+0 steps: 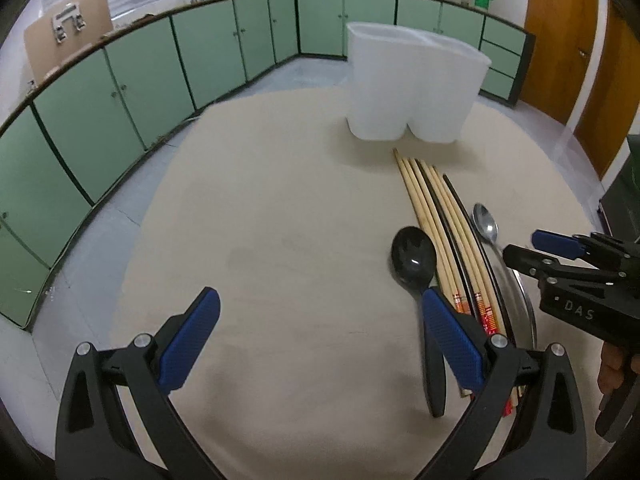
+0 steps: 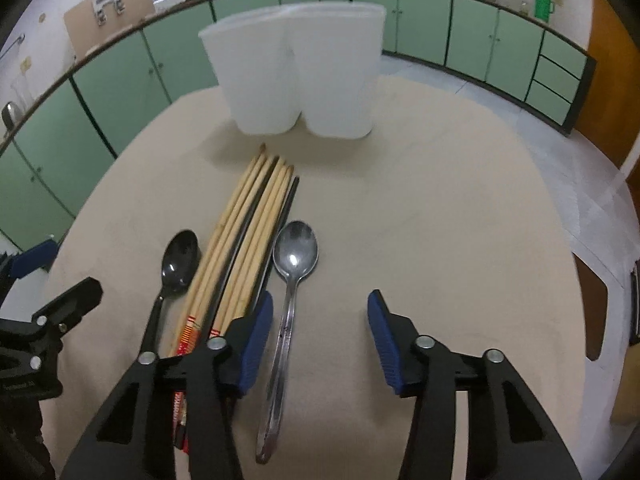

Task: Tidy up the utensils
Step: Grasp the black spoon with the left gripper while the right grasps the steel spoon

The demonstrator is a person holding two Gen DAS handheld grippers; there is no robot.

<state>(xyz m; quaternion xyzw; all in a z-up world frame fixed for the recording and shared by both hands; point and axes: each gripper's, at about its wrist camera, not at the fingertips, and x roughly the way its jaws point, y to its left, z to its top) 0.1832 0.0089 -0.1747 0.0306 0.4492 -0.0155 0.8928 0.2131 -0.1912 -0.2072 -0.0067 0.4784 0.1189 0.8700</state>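
Right wrist, whole metal spoon (image 2: 295,258), left wrist, only its bowl

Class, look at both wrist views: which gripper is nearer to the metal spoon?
Right. The right gripper hangs open with the metal spoon lying between its fingers. The left gripper is farther, on the other side of the chopsticks, beside the black spoon.

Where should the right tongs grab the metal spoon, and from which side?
Probably mid-handle, from above. The metal spoon lies flat beside the chopsticks, its handle running toward the camera between the open right tongs, with bare table on its right.
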